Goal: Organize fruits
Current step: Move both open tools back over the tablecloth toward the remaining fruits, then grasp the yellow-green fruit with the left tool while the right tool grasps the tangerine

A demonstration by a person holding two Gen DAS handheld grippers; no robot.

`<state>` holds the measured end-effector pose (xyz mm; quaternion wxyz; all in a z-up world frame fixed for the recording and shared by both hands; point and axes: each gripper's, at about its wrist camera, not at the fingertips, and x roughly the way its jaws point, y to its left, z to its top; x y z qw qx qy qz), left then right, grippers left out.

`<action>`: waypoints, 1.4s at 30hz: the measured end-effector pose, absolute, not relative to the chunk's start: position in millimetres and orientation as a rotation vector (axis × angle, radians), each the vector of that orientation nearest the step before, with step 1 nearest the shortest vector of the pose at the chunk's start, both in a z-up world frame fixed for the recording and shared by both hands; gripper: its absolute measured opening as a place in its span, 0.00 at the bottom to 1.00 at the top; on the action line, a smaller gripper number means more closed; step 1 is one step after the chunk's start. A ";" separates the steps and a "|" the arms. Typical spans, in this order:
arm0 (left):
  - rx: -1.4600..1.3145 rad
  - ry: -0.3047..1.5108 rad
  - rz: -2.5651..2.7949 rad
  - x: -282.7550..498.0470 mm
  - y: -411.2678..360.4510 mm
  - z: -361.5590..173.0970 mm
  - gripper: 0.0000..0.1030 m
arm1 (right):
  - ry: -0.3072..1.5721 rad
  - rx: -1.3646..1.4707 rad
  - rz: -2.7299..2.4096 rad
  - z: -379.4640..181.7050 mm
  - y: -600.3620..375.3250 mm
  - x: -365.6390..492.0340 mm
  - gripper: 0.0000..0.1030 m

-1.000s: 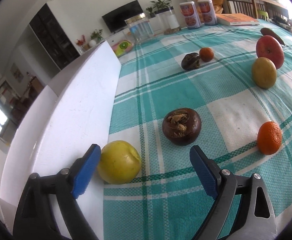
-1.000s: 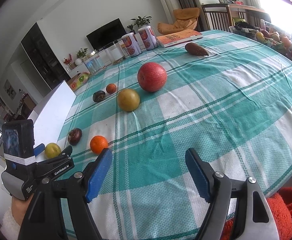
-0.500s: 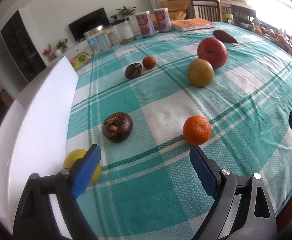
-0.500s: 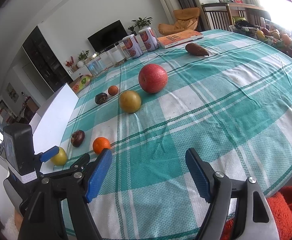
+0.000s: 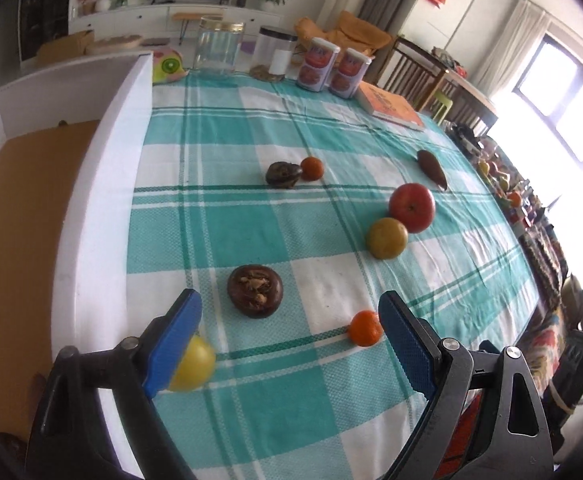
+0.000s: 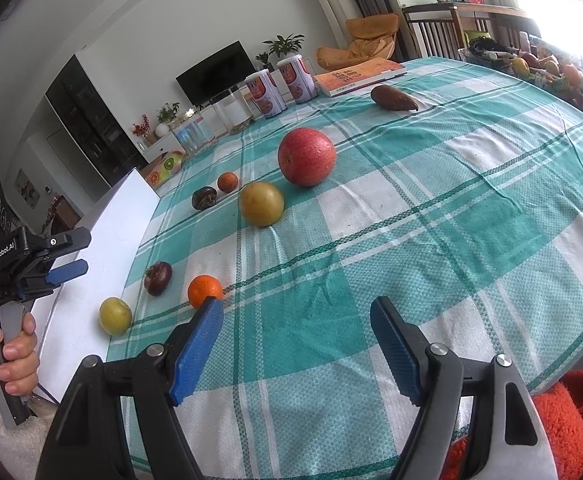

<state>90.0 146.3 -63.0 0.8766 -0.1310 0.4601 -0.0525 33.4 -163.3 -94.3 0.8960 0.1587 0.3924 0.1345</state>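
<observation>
Presently both tools stand spread and empty: left tool [image 5: 289,334], right tool [image 6: 296,344]. Along the bench [image 6: 471,216] left edge, beside the white box [image 5: 103,184], lie a yellow fruit [image 6: 115,315], a mangosteen [image 5: 255,290] and a small orange [image 5: 365,328]. A red apple [image 6: 306,156] and a pear [image 6: 261,204] sit mid-bench; two cans [image 6: 279,84] and a book [image 6: 357,76] occupy the far edge.

nearest me, a yellow plum [image 5: 193,364] lies by a dark mangosteen [image 5: 254,290] and a small tangerine [image 5: 365,328]. mid-cloth, a yellow-brown pear [image 5: 386,238] touches a red apple [image 5: 412,207]. farther off, another mangosteen [image 5: 282,175] sits beside a second tangerine [image 5: 312,168].
</observation>
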 end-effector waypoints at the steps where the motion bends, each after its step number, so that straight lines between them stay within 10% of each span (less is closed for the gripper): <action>1: -0.245 0.978 -0.089 88.8 142.3 -71.7 0.89 | 0.812 0.329 0.279 -94.1 -163.6 32.9 0.74; 10: 0.166 0.909 0.158 76.4 95.1 -115.5 0.89 | 0.808 0.324 0.281 -93.6 -163.8 31.7 0.77; 19: -0.175 0.836 -0.247 52.1 113.7 -54.3 0.89 | 0.810 0.338 0.282 -94.0 -164.9 32.8 0.77; 38: -0.067 1.079 -0.089 38.2 119.4 -138.2 0.86 | 0.804 0.327 0.290 -93.1 -162.8 30.6 0.77; 42: 0.002 1.059 -0.059 29.1 115.2 -136.8 0.59 | 0.811 0.348 0.286 -95.1 -166.5 31.5 0.77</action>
